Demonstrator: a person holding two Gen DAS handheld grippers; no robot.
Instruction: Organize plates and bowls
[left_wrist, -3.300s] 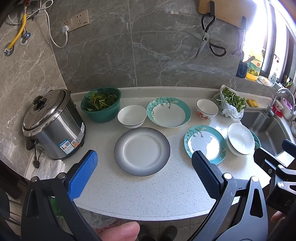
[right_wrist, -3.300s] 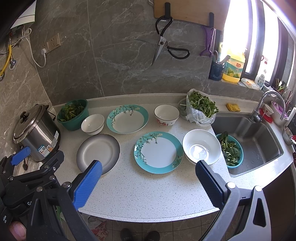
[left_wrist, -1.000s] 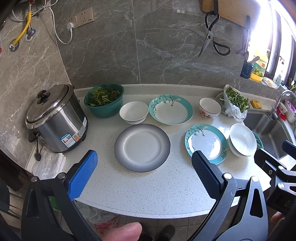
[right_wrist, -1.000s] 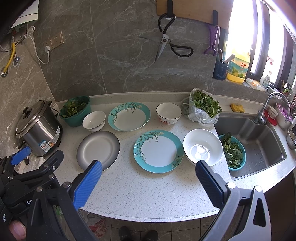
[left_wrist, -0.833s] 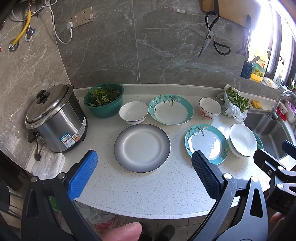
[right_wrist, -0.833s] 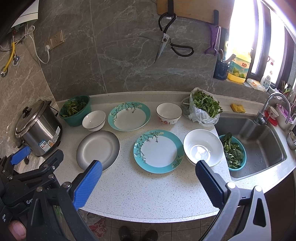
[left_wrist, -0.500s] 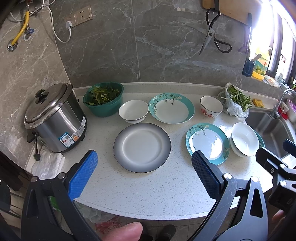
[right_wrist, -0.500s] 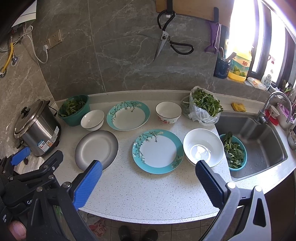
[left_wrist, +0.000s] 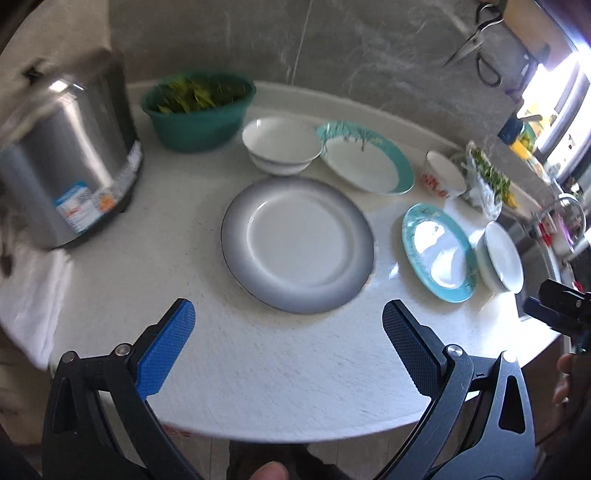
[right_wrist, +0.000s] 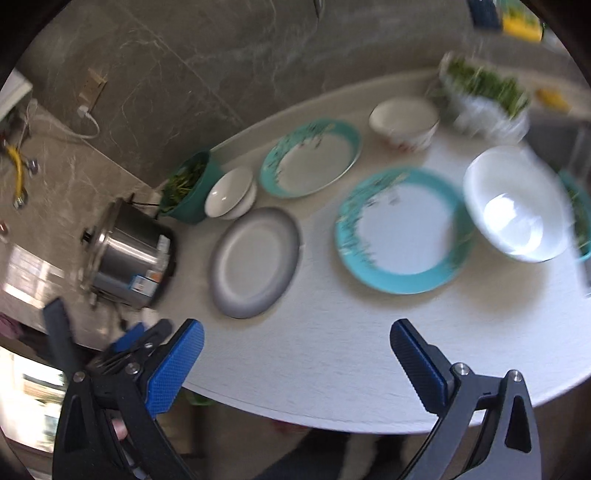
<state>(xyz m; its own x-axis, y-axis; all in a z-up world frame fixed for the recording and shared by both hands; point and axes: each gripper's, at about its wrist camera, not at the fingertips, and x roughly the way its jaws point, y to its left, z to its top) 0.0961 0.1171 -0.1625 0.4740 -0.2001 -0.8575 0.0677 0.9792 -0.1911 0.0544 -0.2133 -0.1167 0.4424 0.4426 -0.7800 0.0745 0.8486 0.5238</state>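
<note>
1. While both views are smeared by blur, the layout reads clearly enough: the left gripper (left_wrist: 288, 325) hangs over the near edge of the counter (left_wrist: 280, 354) with its fingers wide apart and nothing between them.
2. The grey-rimmed plate (left_wrist: 297, 243) sits at the centre of the left wrist view, straight ahead of that gap and just beyond the fingertips; being round, it has no long axis to line up with.
3. In the right wrist view the right gripper (right_wrist: 295, 349) is likewise spread and empty, and the nearer teal plate (right_wrist: 400, 230) lies ahead of it, slightly right of centre, with the large white bowl (right_wrist: 515, 203) at the right edge of the frame.
4. The far teal plate (right_wrist: 310, 158), the small white bowl (right_wrist: 231, 192) and the patterned bowl (right_wrist: 402, 123) sit further up the frame, towards the wall; nothing is stacked yet.
5. My judgement: the left gripper is better placed for the grey-rimmed plate, the right for the nearer teal plate or the large white bowl.
6. A flat plate offers only its rim, so the fingers would likely need to come in low at the near edge.
</note>
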